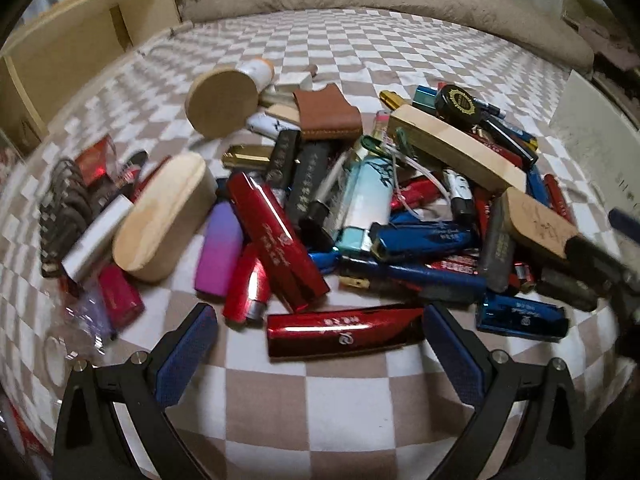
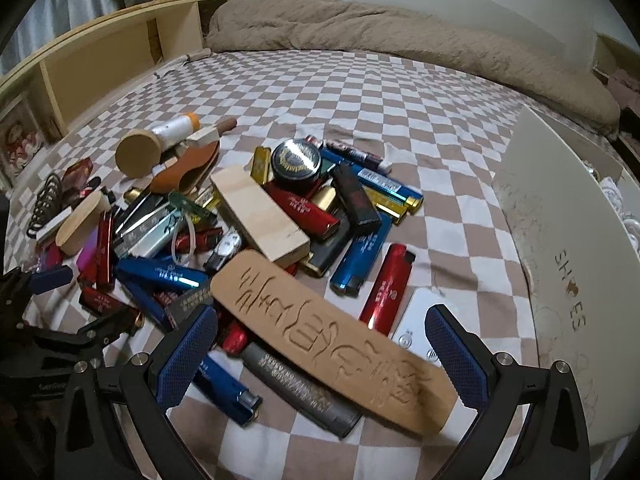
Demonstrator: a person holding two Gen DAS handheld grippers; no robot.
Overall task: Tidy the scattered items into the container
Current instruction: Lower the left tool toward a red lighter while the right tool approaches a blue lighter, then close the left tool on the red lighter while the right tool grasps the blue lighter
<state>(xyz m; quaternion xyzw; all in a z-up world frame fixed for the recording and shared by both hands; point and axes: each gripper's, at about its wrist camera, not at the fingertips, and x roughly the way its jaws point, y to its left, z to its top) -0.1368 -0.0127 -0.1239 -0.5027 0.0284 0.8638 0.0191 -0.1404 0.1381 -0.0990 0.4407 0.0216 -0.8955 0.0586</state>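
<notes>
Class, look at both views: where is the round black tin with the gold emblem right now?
The round black tin sits at the pile's far edge, just beyond the long wooden block.

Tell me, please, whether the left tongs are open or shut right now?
Open: the left tongs have both blue pads spread wide, with a red lighter lying on the checkered sheet between them, ungripped.

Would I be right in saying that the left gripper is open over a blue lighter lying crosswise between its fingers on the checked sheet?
Not quite: the lighter between the open left gripper's fingers is red, not blue. It does lie crosswise on the checked sheet, as the left wrist view shows.
</notes>
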